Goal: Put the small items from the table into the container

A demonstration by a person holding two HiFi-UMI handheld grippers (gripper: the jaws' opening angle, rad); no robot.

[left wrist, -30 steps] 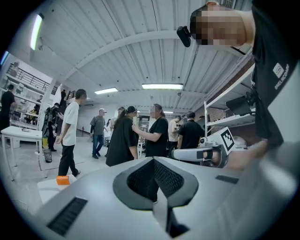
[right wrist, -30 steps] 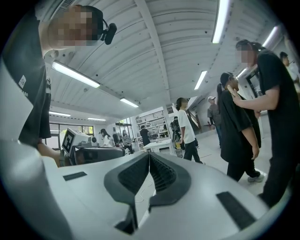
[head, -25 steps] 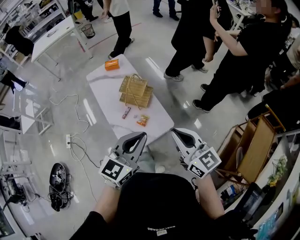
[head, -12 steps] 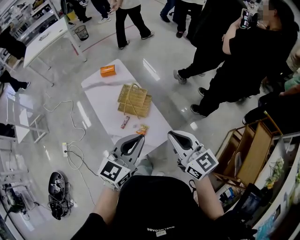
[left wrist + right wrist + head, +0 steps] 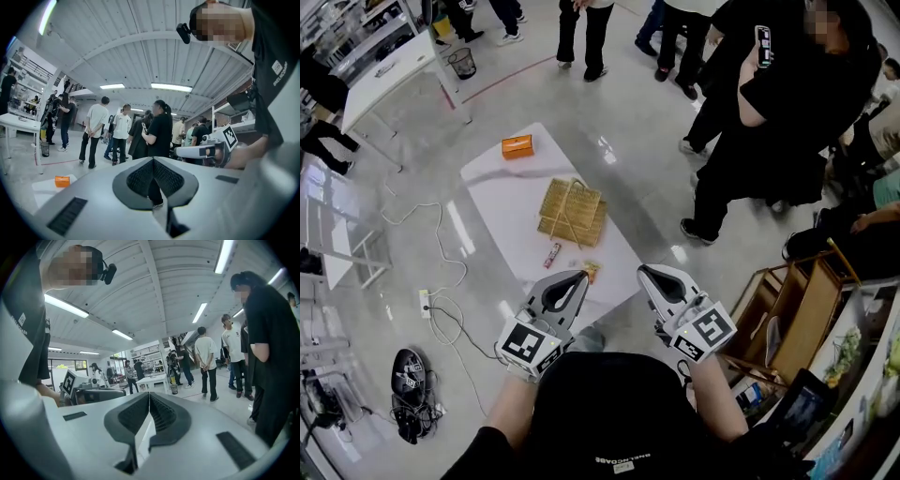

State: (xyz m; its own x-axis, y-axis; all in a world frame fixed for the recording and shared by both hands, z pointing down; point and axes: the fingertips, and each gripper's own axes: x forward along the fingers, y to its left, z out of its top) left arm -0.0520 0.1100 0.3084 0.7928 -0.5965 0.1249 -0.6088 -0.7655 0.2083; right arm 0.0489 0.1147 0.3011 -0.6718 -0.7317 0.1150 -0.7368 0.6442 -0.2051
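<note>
1. The white tabletop (image 5: 502, 192) lies ahead of both sets of fingers. Over the last second it has drawn closer in the head view, and its near edge now sits directly beyond the fingertips.

2. The woven basket (image 5: 572, 211), the container, stands mid-tabletop, beyond the left fingertips and well apart from them. No item is visible inside it.

3. The left gripper (image 5: 579, 275) and the right gripper (image 5: 645, 271) have both advanced toward the tabletop, side by side and roughly level. In each gripper view the fingers remain pressed together with nothing between them.

4. The orange box (image 5: 517, 146) rests at the far end of the tabletop, past the basket.

5. The dark stick packet (image 5: 552, 254) lies on the near part of the tabletop, just ahead of the left fingertips and slightly to their left.

6. The orange snack packet (image 5: 592, 271) previously lay clear ahead of the left fingers. It now appears right beside their tips, partly covered by them in the head view.

Assessment: this is the approach phase. No item has been transferred. The near packets are coming into reach, and the fingers must spread before any grasp.
</note>
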